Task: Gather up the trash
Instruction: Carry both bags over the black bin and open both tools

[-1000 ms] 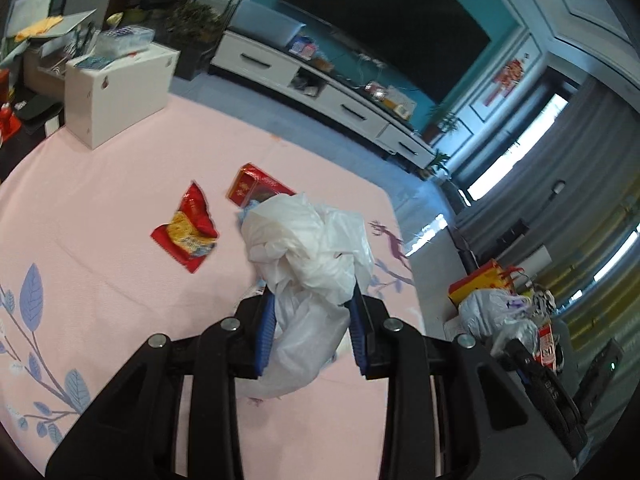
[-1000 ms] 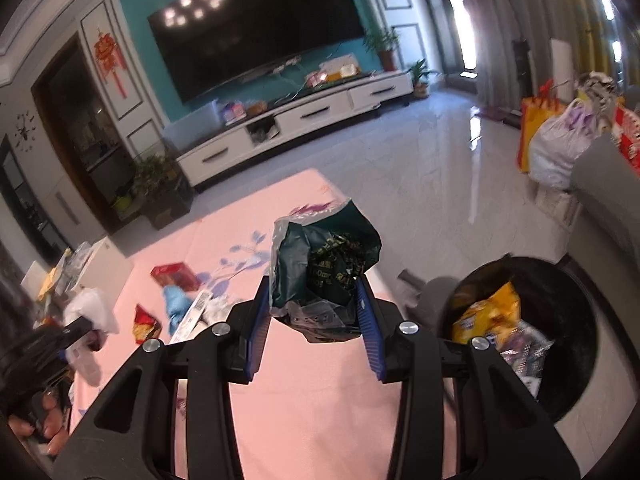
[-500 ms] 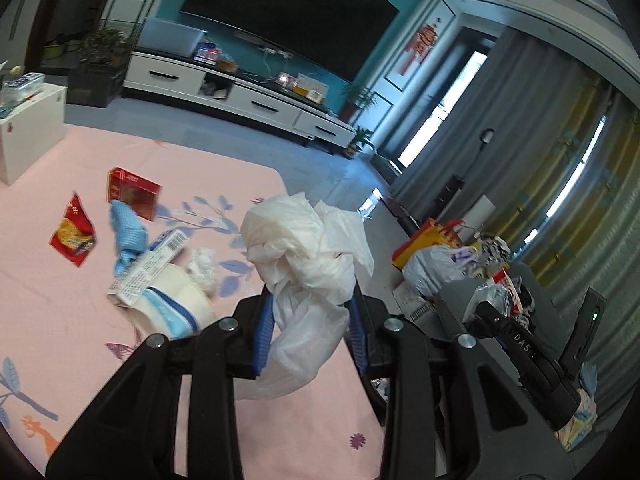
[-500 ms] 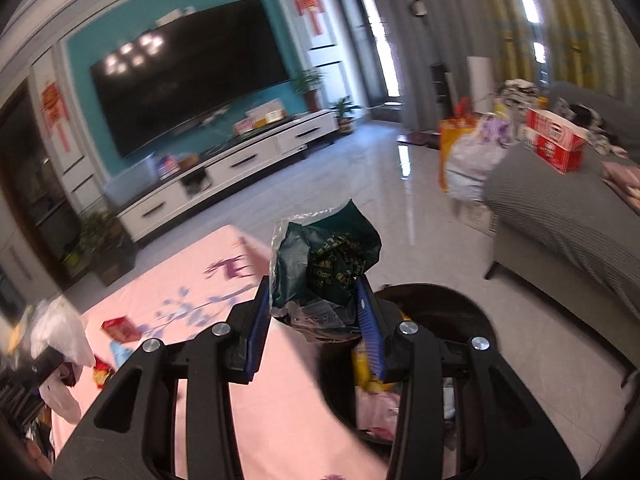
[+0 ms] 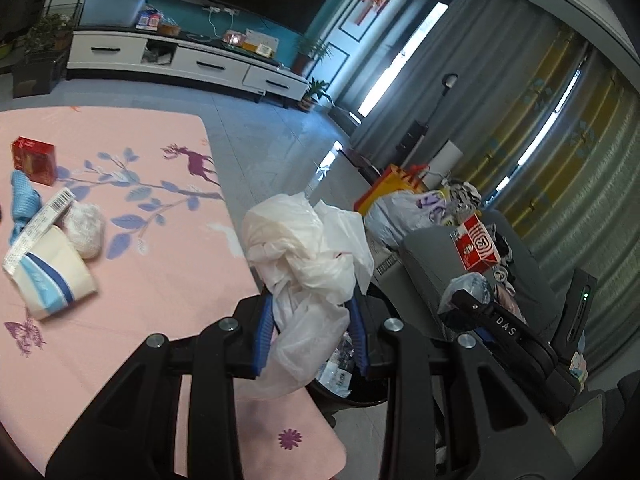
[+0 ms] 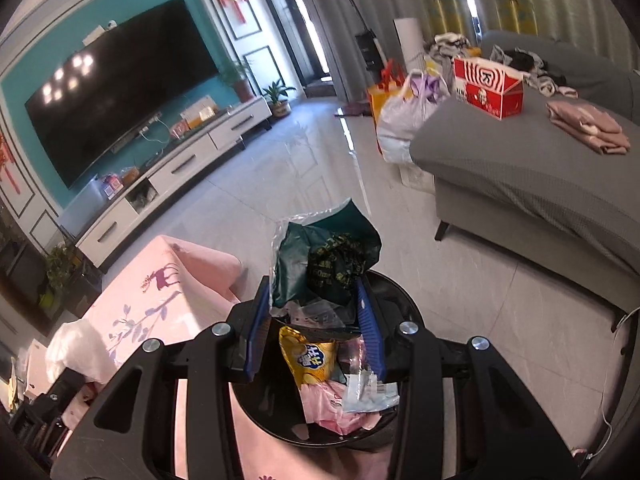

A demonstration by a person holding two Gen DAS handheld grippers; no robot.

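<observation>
My left gripper [image 5: 310, 332] is shut on a crumpled white plastic bag [image 5: 304, 248], held above the pink mat's edge next to the black trash bin [image 5: 352, 396]. My right gripper [image 6: 314, 340] is shut on a dark green wrapper [image 6: 328, 264] and holds it right over the black bin [image 6: 396, 292], which holds a yellow snack bag [image 6: 310, 360] and other trash. The right gripper also shows in the left wrist view [image 5: 464, 304]. The white bag also shows in the right wrist view [image 6: 76, 344].
On the pink mat [image 5: 152, 264] lie a red box [image 5: 34, 160], a blue cloth [image 5: 22, 196], a white wad [image 5: 84, 228] and a blue-striped paper pack [image 5: 48, 272]. A grey sofa [image 6: 540, 176] stands right of the bin. A TV cabinet [image 6: 180, 172] lines the far wall.
Both grippers have swung toward the bin with their loads. The right one now hangs over the bin opening; the left one has reached the mat's edge beside it.
</observation>
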